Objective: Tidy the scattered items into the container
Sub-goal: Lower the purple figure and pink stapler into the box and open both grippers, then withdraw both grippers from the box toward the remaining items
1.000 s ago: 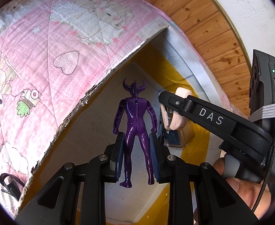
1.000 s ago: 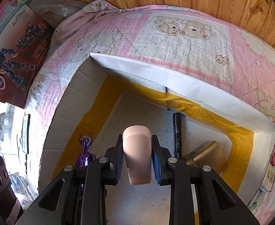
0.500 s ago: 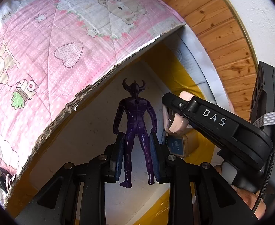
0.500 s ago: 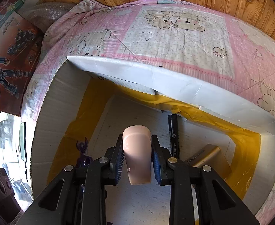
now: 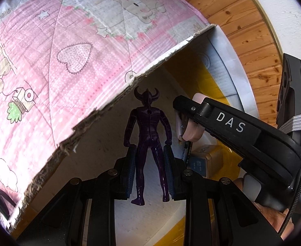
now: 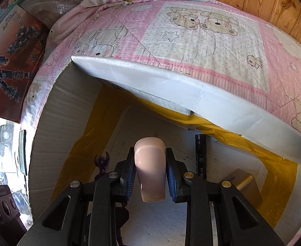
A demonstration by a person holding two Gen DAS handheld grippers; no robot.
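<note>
A purple horned toy figure (image 5: pixel 148 137) hangs between the pads of my left gripper (image 5: pixel 149 160), which is shut on its legs, inside the white cardboard box (image 5: pixel 117 100). To its right, my right gripper (image 5: pixel 183 121) comes in with a pale pink oblong item (image 5: pixel 189 131) clamped in it. In the right wrist view that pink item (image 6: pixel 150 170) stands between the pads of my right gripper (image 6: pixel 150 176), shut on it, over the box floor (image 6: pixel 162 225). The figure's horns (image 6: pixel 102 162) peek out at the left.
On the box floor lie a black marker (image 6: pixel 200 157) and a gold rectangular case (image 6: pixel 245 184). Yellow tape lines the box's inner walls (image 6: pixel 282 168). The box sits on a pink bear-print quilt (image 6: pixel 191 41). A robot toy carton (image 6: pixel 8 61) leans at the left.
Both grippers have sunk deeper into the box with their items; the box rim has risen in both views and the floor looks closer.
</note>
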